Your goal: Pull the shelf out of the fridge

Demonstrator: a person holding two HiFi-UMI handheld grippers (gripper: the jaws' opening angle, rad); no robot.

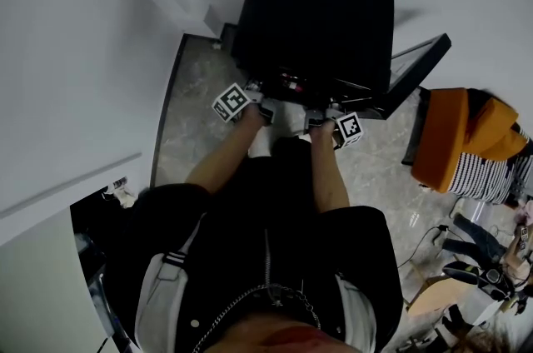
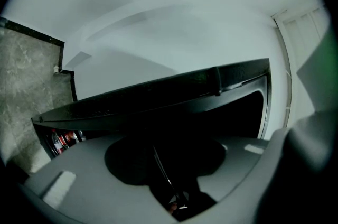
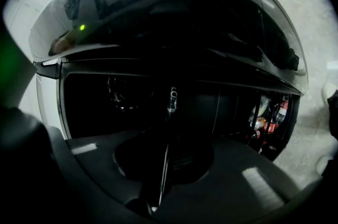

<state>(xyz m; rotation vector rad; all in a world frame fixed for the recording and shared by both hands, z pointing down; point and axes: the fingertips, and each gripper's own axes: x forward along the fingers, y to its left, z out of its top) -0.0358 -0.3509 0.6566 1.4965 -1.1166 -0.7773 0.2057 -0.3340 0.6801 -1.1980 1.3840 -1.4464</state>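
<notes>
A small black fridge (image 1: 321, 10) stands on the stone floor with its door (image 1: 416, 72) swung open to the right. Both grippers reach into its open front. My left gripper (image 1: 262, 97) is open, and the thin shelf edge (image 2: 161, 167) runs between its jaws without being pressed. In its own view the left gripper (image 2: 169, 151) sits just under the fridge top (image 2: 158, 96). My right gripper (image 1: 321, 116) is shut on the same thin shelf edge (image 3: 166, 165), which passes straight through the right gripper (image 3: 166, 157). The dark interior hides the rest of the shelf.
Bottles and cans (image 3: 269, 117) stand in the fridge's side rack, seen too as bottles (image 2: 63, 139). An orange garment (image 1: 454, 135) over striped cloth lies to the right. Cables and gear (image 1: 475, 260) clutter the floor at lower right. A white wall (image 1: 75, 52) runs along the left.
</notes>
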